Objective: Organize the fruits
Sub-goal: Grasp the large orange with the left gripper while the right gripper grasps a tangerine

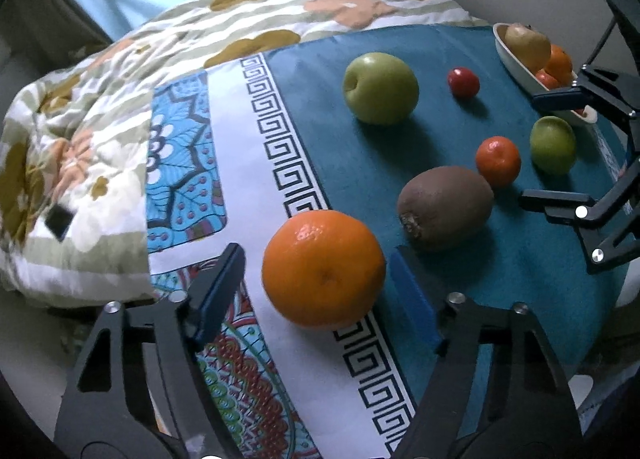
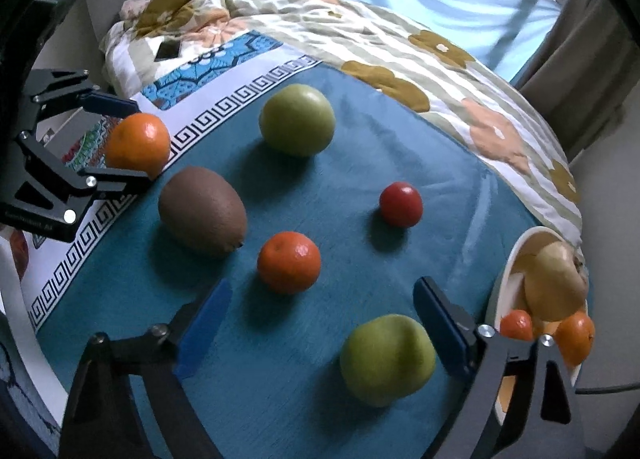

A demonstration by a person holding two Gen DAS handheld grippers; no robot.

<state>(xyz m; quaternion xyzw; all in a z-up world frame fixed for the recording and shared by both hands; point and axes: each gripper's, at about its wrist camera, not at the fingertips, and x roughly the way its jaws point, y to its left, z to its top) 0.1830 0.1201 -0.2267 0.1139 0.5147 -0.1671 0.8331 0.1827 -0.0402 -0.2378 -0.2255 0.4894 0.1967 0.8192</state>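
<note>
- Orange skin fills the lower centre of the left wrist view: the large orange sits between the two fingers of the left gripper, jaws spread wide, neither pad touching it, nothing held.
- Same orange appears at the left edge of the right wrist view, flanked by the left gripper's blue pads.
- Right gripper jaws also wide apart and empty; small green apple lies low in the frame just inside the right-hand finger, mandarin just ahead of the gap.
- White bowl at lower right of that view already holds a pear and small oranges; it sits close beside the right gripper.
- Kiwi, big green apple and cherry tomato lie loose on the teal cloth.
- Judgement: left jaws are lined up on the orange, roundish, no axis to favour; the bowl lies far across the cloth to the right.
</note>
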